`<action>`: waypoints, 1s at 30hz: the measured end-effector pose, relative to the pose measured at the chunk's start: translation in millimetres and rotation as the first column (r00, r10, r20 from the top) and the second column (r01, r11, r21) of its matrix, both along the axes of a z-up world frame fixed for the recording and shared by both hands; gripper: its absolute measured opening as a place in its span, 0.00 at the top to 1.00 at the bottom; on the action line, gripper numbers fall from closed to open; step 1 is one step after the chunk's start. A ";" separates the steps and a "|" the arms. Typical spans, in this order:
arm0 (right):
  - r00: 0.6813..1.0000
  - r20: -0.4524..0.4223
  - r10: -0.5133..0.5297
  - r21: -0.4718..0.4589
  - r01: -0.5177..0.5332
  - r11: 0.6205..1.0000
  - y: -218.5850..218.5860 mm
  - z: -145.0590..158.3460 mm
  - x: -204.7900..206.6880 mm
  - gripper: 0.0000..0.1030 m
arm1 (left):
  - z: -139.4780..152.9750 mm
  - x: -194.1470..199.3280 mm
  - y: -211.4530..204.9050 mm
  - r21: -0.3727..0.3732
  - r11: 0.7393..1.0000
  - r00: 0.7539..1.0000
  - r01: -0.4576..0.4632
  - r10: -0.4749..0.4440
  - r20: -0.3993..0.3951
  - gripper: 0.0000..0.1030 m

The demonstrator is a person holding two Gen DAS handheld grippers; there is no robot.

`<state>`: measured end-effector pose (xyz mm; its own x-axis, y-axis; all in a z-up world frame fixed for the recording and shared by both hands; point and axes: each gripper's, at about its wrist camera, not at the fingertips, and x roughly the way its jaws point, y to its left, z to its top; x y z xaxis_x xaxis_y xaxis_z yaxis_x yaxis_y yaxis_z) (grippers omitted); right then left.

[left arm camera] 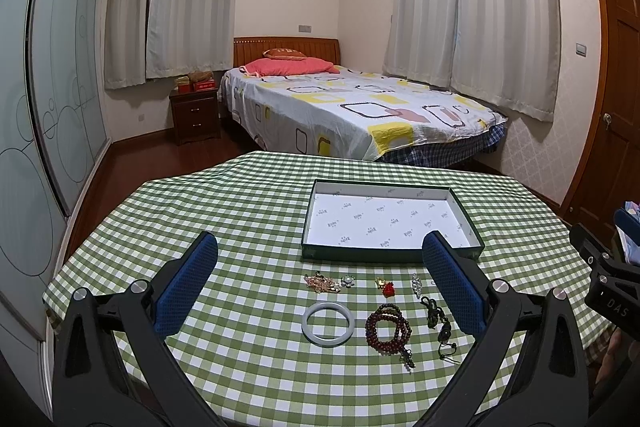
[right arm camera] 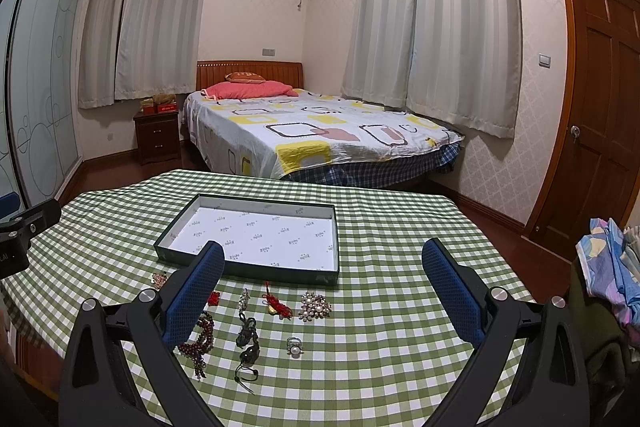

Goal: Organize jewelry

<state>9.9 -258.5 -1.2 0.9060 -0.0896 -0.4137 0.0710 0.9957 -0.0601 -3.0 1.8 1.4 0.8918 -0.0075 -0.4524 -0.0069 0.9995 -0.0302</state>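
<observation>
**Reporter:** Bedroom, at the checked table [left arm camera: 240, 211]: what are the two tools doing?

**Onlooker:** Both hover over the table with fingers spread wide and nothing between them. Sighting along the left gripper [left arm camera: 320, 283], its blue fingers [left arm camera: 188, 287] frame the white bangle [left arm camera: 328, 321], lying flat just ahead and almost centred in the gap. The dark red bead bracelet [left arm camera: 388, 325] lies coiled just right of it.

**Reporter:** And the right hand's tool?

**Onlooker:** The right gripper [right arm camera: 322, 291] frames other pieces: a small pearl ring [right arm camera: 295, 346] nearest, the pearl brooch [right arm camera: 316, 306] a little beyond, and a red knotted charm [right arm camera: 276, 305] just left of that. The dark cord pendant [right arm camera: 248, 343] runs lengthwise, pointing away from the fingers toward the box, and lies close to the left-hand finger.

**Reporter:** Where does everything go?

**Onlooker:** Presumably into the shallow box [left arm camera: 390, 255] with the white lining, which holds nothing and sits beyond the row of jewelry, its long side across both views. From the left tool it lies ahead and to the right; from the right tool, ahead and to the left.

**Reporter:** Who moves first?

**Onlooker:** My guess: the left for the bangle, being best lined up; the right is nearer the ring.
</observation>
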 end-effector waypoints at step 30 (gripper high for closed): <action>1.000 -0.028 0.009 0.023 -0.008 1.000 0.1 -18.4 8.3 0.07 | -20.4 15.1 0.4 0.020 1.000 0.999 -0.001 0.002 -0.051 0.03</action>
<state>18.2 -258.5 -19.7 0.8948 -0.0721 -0.4406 0.0611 0.9974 -0.0392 12.1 2.2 -19.0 0.8674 0.0033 -0.4977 -0.0093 0.9999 -0.0096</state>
